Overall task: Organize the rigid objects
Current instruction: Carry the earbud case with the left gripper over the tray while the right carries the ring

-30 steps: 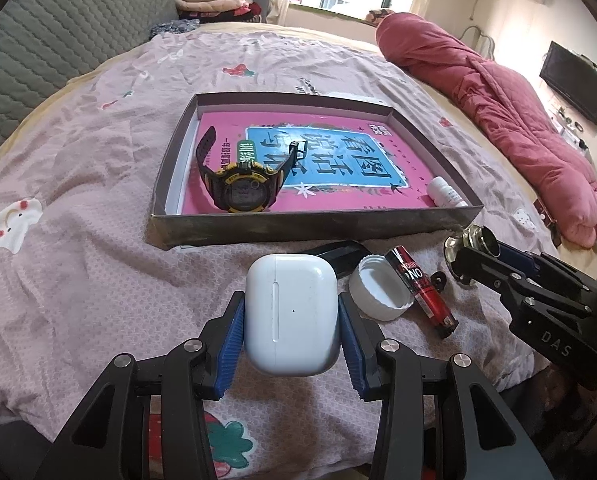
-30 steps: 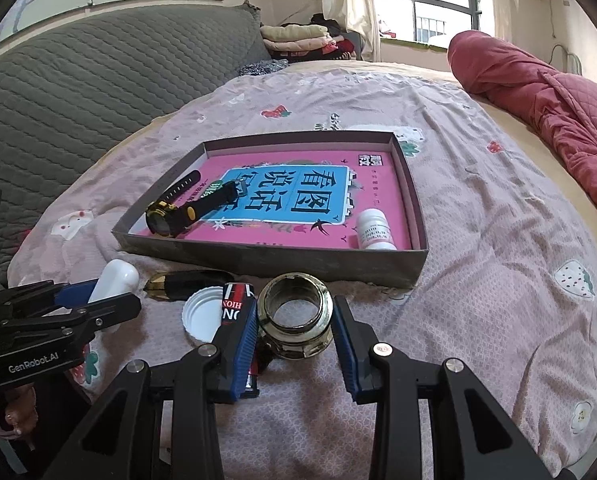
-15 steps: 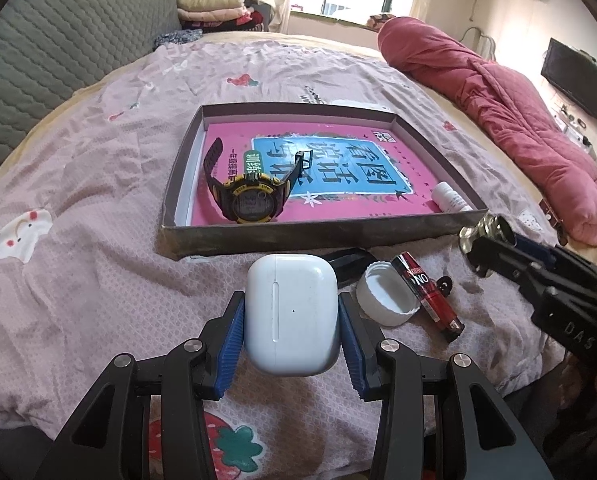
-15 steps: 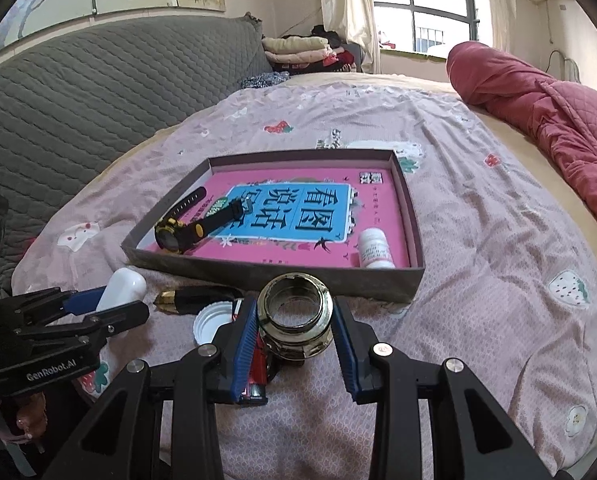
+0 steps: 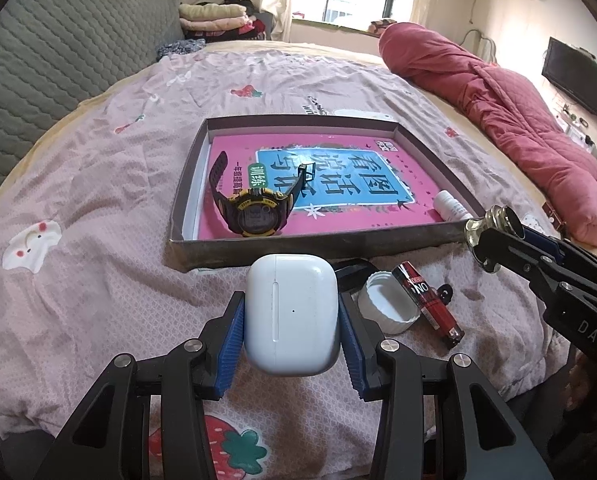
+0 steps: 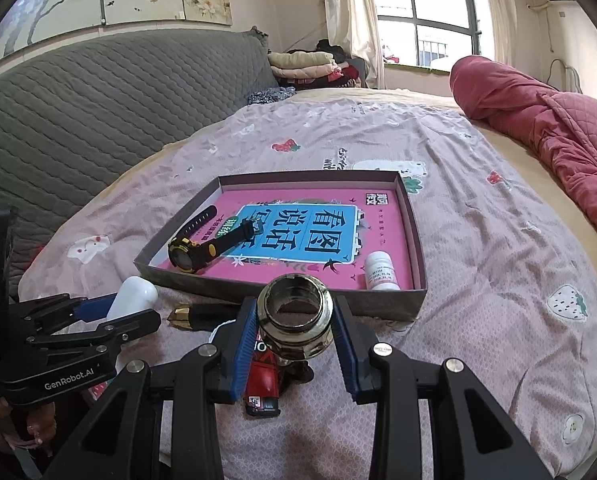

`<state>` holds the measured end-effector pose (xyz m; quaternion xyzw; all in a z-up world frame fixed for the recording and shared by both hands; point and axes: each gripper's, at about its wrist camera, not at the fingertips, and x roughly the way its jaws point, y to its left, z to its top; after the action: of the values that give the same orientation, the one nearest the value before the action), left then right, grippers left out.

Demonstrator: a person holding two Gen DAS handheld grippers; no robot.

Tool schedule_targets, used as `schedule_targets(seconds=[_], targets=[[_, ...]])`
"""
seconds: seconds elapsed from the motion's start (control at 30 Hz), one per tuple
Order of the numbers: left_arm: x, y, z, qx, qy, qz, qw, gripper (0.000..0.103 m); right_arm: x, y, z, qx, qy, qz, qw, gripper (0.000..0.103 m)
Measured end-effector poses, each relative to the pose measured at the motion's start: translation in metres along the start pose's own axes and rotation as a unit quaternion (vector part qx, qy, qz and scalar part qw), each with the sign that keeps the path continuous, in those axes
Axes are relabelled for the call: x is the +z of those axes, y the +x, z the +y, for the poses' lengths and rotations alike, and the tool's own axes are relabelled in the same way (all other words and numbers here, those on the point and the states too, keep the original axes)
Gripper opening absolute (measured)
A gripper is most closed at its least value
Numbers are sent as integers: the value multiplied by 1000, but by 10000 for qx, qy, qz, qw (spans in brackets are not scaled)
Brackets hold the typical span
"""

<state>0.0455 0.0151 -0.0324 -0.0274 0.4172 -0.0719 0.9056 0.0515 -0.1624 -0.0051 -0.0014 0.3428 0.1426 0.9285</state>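
Observation:
My left gripper [image 5: 292, 322] is shut on a white earbuds case [image 5: 292, 312], held above the bedspread in front of the shallow box [image 5: 298, 246]. My right gripper [image 6: 294, 330] is shut on a metal ring fitting [image 6: 294, 322], also short of the box's near wall [image 6: 282, 296]. Inside the box lie a pink book [image 5: 338, 184], a black-and-yellow watch [image 5: 254, 210] at the left and a small white bottle [image 5: 452, 209] at the right. On the bed in front lie a white cap [image 5: 386, 304], a red lighter [image 5: 426, 304] and a dark gold-tipped object [image 6: 202, 314].
A rolled red quilt [image 5: 498, 112] lies along the bed's right side. A grey padded headboard [image 6: 98, 112] stands at the left. Folded clothes [image 6: 306, 64] are piled by the window. The bed edge is close below both grippers.
Both grippers have risen and drawn back a little with their objects still held; the box and the items on the bed look farther below.

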Motion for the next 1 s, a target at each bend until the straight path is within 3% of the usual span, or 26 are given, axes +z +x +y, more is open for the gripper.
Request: schedule_targets(seconds=[1.0], targets=[[21,-8,-2,-24,-197,-223,9996,46,9,-8,-6,29,91,-325,9994,37]])
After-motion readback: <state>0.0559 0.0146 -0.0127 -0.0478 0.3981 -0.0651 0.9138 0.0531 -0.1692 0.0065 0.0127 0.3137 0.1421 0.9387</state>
